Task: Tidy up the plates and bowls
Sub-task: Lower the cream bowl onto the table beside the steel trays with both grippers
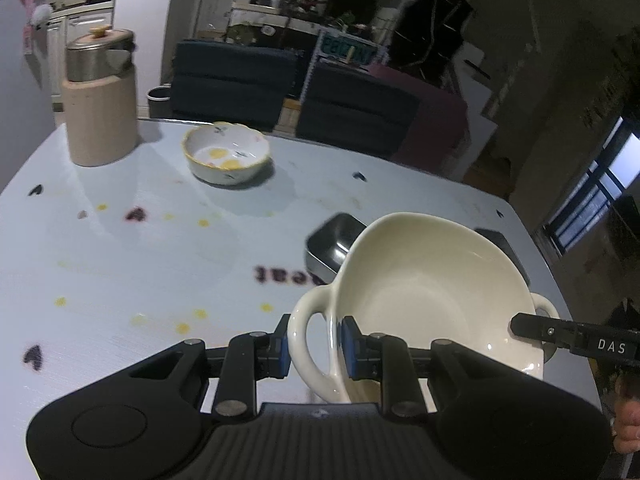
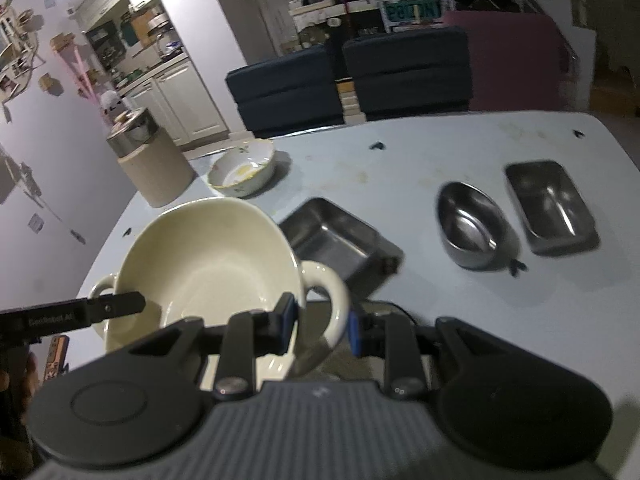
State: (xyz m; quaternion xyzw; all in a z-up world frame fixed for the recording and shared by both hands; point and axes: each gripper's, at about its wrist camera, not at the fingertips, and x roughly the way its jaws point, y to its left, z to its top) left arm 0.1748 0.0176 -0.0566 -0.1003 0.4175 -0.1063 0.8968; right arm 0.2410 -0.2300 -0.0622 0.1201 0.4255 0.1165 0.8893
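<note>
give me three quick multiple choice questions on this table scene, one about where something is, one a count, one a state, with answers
1. Where is the flowered bowl?
A. beside the tall canister
B. inside the cream bowl
C. on the dark sofa

2. How many metal dishes stand on the table in the right wrist view?
A. one
B. three
C. five

3. How is the cream bowl held?
A. resting flat, untouched
B. by one tong on its rim
C. by both tongs, one on each handle

Answers:
1 A, it sits on the table next to the canister.
2 B, a square tray, an oval dish and an oblong tray.
3 C, the left tongs close on one loop handle and the right tongs on the other, with the bowl tilted.
</note>
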